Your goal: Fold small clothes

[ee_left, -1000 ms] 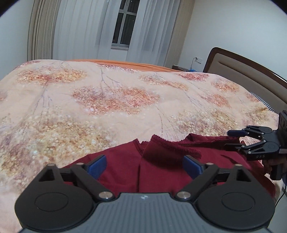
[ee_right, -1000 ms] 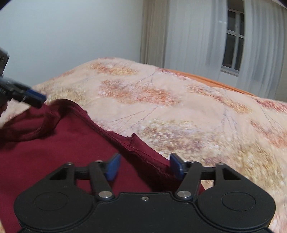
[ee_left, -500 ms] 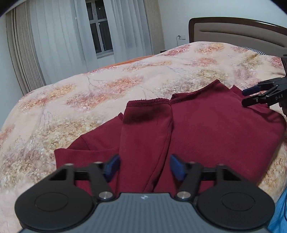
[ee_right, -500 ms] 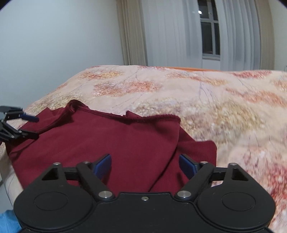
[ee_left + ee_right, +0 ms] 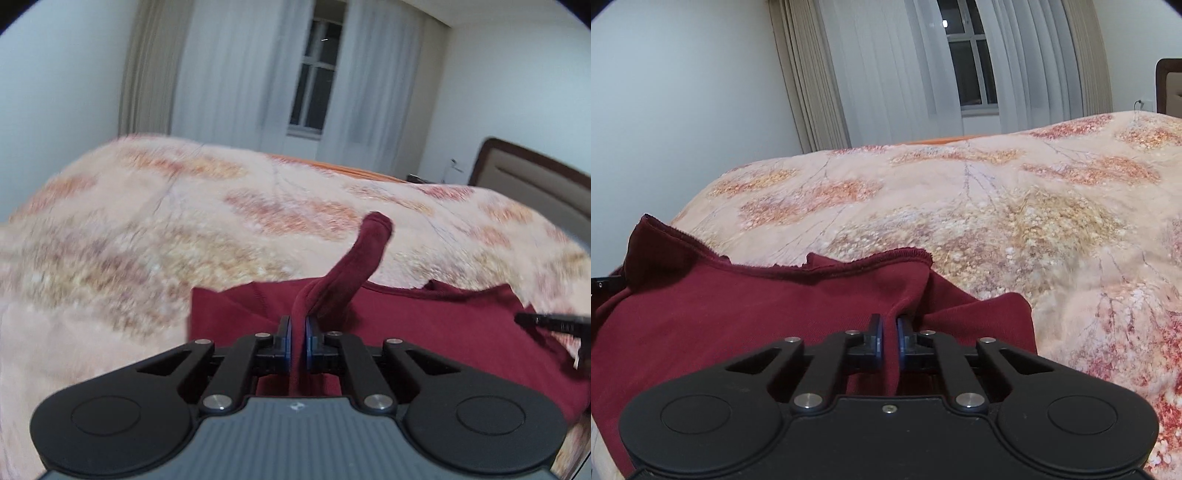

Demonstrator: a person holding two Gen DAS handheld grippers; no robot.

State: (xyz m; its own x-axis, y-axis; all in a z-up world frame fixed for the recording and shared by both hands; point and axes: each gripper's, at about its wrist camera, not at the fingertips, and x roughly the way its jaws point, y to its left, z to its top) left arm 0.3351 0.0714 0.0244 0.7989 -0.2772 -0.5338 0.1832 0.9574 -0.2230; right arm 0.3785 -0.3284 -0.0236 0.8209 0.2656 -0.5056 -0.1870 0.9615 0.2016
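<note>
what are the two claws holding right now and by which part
Both pinch the dark red garment. The left claw grips a raised fold near its left side; the right claw grips a fold near its right edge.

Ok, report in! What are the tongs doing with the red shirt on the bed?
Left tongs shut on red shirt, pinching a fold. Right tongs shut on it too, at its near edge. Shirt lies on flowery bedspread. Nothing in the way.
</note>
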